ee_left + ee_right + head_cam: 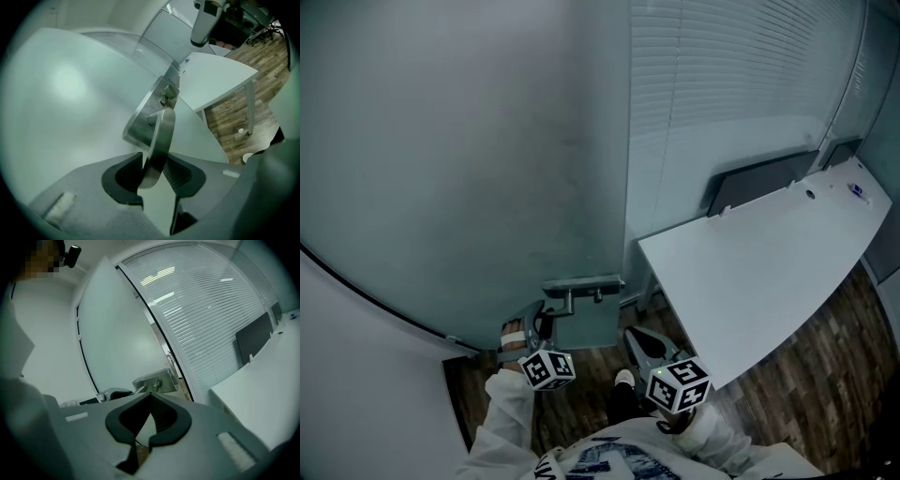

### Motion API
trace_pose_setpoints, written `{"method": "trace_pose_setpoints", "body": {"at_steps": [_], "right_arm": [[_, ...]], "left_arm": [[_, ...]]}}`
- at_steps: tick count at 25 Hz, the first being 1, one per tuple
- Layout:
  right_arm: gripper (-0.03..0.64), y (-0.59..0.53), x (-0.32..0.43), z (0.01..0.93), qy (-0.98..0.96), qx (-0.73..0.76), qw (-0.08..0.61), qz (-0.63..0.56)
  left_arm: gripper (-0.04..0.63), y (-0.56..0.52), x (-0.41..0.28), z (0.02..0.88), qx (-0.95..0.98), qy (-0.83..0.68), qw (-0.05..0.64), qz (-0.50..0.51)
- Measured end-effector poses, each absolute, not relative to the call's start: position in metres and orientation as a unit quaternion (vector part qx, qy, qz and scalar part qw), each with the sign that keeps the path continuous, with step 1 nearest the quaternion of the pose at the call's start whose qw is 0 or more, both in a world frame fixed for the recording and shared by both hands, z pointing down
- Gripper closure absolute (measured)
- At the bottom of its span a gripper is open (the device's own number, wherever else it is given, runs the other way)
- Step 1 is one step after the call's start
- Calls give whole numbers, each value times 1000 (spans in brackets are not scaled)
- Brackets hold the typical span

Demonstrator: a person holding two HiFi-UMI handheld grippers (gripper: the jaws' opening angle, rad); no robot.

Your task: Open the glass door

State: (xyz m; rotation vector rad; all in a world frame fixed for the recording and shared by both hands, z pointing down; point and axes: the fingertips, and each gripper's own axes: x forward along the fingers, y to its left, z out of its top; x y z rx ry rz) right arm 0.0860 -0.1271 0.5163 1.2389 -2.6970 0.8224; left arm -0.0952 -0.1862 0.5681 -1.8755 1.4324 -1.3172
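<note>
The frosted glass door [469,187] fills the left of the head view. Its metal lever handle [581,284] sits at the door's right edge on a steel plate. My left gripper [542,316] reaches up to the handle from below left. In the left gripper view the flat handle bar [159,140] runs between the jaws of the left gripper [157,164], and both pads close on it. My right gripper [636,336] hangs free to the right of the handle, apart from it. In the right gripper view the right gripper [151,398] has its tips together on nothing, facing the handle plate [157,379].
A white desk [769,272] stands close on the right with a dark panel [759,183] behind it. A glass wall with blinds [722,75] runs beside the door. Wood floor [825,375] lies below. The person's shoe [623,378] is between the grippers.
</note>
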Motion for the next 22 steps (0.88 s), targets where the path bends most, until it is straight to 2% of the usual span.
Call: {"method": "trace_pose_setpoints", "body": {"at_steps": [5, 11, 16, 18, 21, 22], "right_arm": [[612, -108, 88, 513, -876, 405, 28, 259], [612, -77, 99, 498, -881, 408, 12, 240], [612, -11, 109, 488, -886, 407, 2, 223], [612, 10, 109, 490, -887, 405, 7, 220], [612, 50, 112, 490, -886, 407, 14, 221], [612, 60, 112, 490, -886, 406, 16, 223]], "left_arm": [[451, -171, -97, 563, -661, 515, 247, -486], [443, -151, -96, 561, -664, 503, 252, -493], [427, -93, -96, 549, -633, 539, 253, -496], [460, -69, -97, 544, -639, 569, 227, -465], [585, -14, -90, 531, -677, 612, 149, -382], [591, 3, -86, 527, -690, 620, 121, -353]]}}
